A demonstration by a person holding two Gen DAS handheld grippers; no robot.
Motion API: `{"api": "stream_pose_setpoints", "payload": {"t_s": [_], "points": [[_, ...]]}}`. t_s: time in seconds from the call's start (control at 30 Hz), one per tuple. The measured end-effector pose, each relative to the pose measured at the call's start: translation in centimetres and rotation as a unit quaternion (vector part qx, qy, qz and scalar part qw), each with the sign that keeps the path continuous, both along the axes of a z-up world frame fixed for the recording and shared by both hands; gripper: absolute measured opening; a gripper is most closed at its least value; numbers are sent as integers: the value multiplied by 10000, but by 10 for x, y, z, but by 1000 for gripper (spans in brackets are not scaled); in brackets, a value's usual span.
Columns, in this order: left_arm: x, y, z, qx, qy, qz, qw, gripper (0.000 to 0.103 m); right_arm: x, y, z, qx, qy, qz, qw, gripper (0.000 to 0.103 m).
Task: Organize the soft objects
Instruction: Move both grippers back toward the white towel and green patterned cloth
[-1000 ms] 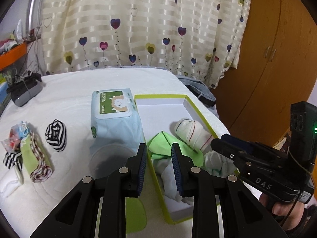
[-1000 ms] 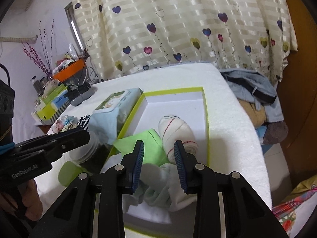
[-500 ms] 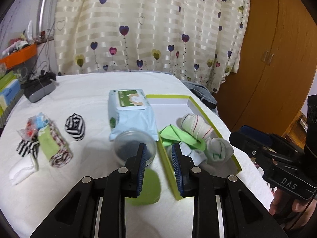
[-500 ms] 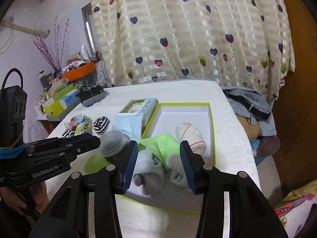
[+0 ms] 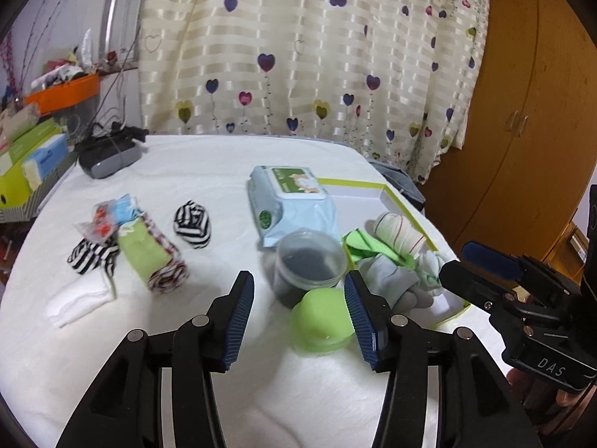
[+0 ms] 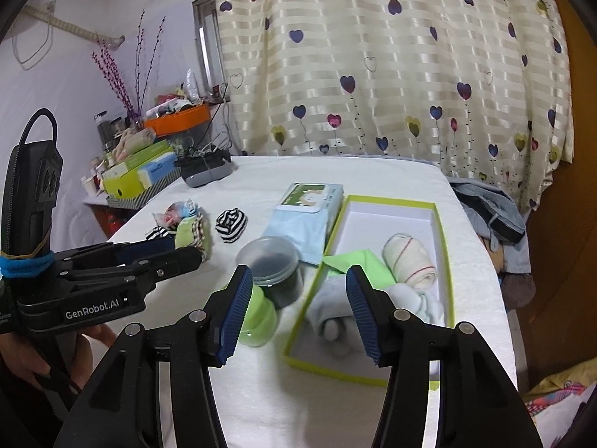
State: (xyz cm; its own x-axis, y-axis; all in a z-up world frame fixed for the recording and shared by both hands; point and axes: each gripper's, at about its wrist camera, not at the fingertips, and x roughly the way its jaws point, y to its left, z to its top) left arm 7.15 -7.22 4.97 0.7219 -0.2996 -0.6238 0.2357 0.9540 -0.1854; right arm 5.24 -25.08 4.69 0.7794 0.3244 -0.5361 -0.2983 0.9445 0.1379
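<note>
A green-edged white box [image 6: 442,257] [image 5: 403,201] on the white bed holds a cream rolled sock [image 6: 409,260] [image 5: 397,228], a green cloth [image 6: 360,263] and pale grey socks [image 6: 335,308] [image 5: 391,280]. A black-and-white striped sock ball [image 5: 193,224] [image 6: 231,225] and a pile of socks [image 5: 127,246] [image 6: 179,227] lie left of the box. My left gripper [image 5: 298,308] is open and empty above the bed, near a green cup [image 5: 322,321]. My right gripper [image 6: 296,310] is open and empty in front of the box.
A wipes pack [image 5: 291,203] [image 6: 309,216] lies beside the box. A clear tub with dark contents [image 5: 308,261] [image 6: 270,265] stands in front of it. A grey device [image 5: 108,153] and boxes [image 5: 26,164] sit at the far left. A wardrobe [image 5: 522,112] stands on the right.
Both grippers have pulled back from the box and risen, and both have opened wide. More of the bed and the sock pile shows now.
</note>
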Motion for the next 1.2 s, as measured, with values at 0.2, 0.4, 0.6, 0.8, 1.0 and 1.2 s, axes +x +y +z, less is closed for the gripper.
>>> {"api": "stream_pose_setpoints", "payload": {"t_s": [0.2,0.4,0.6,0.8,1.0,1.2], "points": [[-3,19,-2,-44,60,159,9998,50,-2,18,1,-64,87,127,9999,54],[-8,34,-3,-217,61,178,9996,50,-4,32,2,-150,109,270,9995,54],[-10,45,0,-239,-17,358,9991,50,-2,44,4,-208,141,393,9989,54],[-10,52,-1,-241,-11,415,9988,50,-1,57,7,-263,117,524,9982,54],[-8,57,-4,-245,54,294,9993,50,6,69,4,-300,180,611,9975,54],[-7,58,-5,-231,7,240,9994,50,15,80,2,-382,236,716,9964,54]]}}
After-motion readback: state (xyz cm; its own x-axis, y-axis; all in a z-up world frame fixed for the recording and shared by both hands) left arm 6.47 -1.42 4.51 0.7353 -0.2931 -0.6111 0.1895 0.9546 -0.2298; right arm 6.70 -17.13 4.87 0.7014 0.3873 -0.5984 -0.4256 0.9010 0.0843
